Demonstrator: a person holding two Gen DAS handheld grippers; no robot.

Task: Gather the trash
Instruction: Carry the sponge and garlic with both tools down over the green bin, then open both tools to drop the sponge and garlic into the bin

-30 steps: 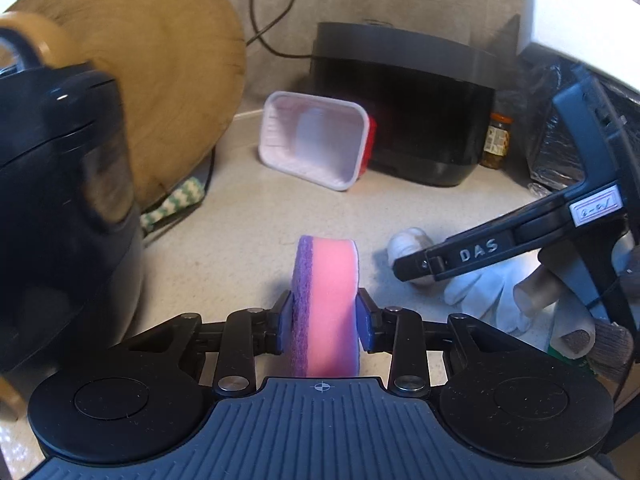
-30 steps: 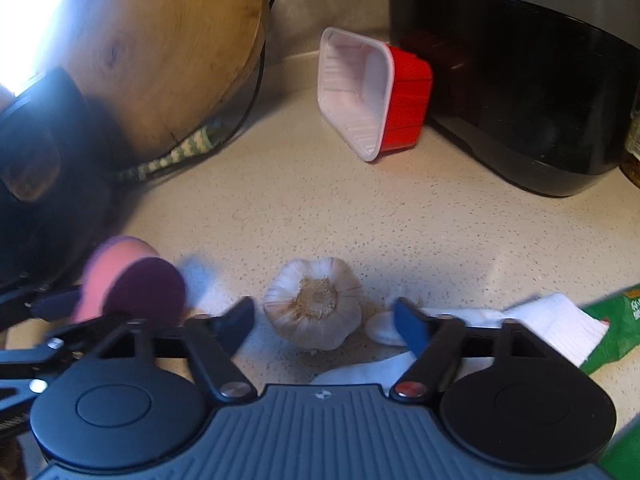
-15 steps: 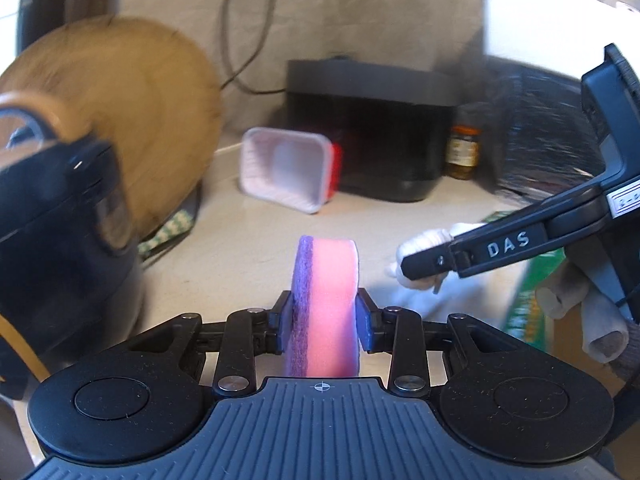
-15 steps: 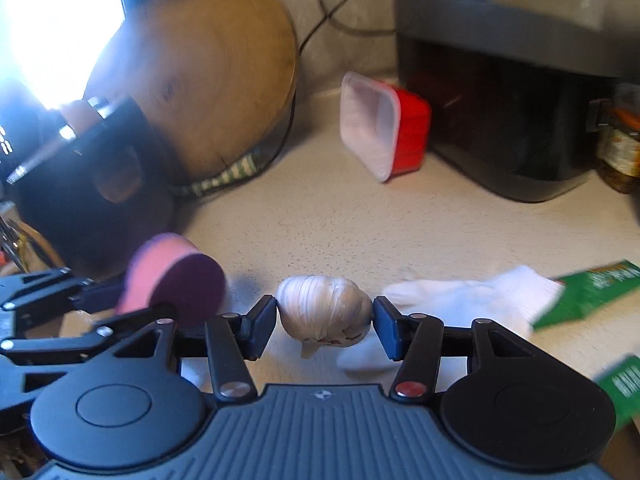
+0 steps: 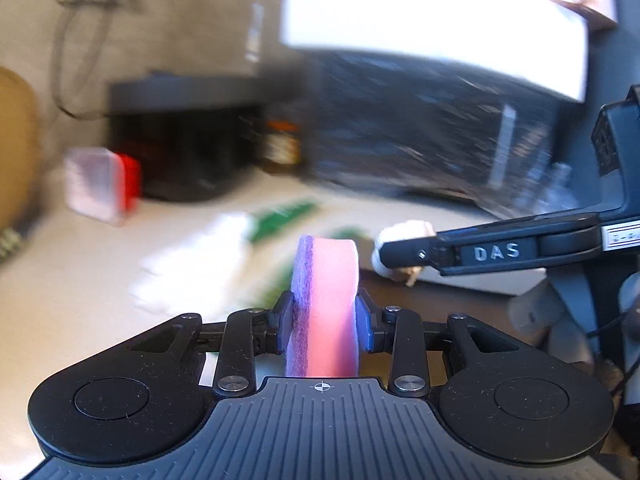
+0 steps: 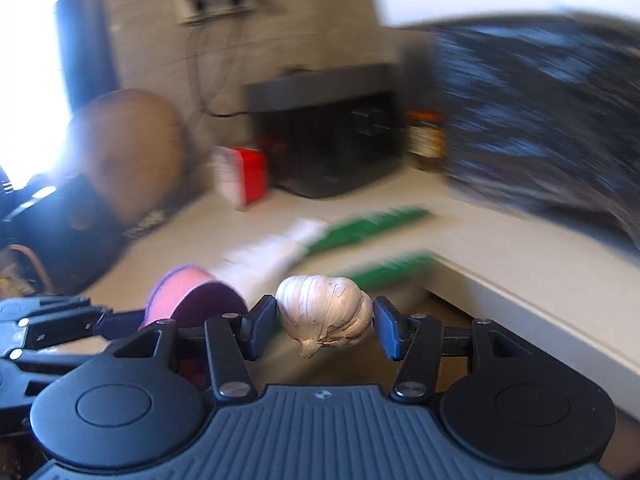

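Right gripper (image 6: 325, 322) now clamps the garlic bulb (image 6: 326, 314), lifted off the counter (image 6: 520, 264) where it lay a second ago. Left gripper (image 5: 323, 314) still pinches the pink sponge (image 5: 325, 304); both pieces look ready for binning.

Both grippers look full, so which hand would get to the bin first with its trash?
Probably the right: its gripper holds the garlic already past the counter edge. The left gripper, clamping the sponge, sits beside it. No bin is visible.

Motion-blurred — red tray (image 5: 102, 184), green wrappers (image 6: 372, 220) — labels unreadable.
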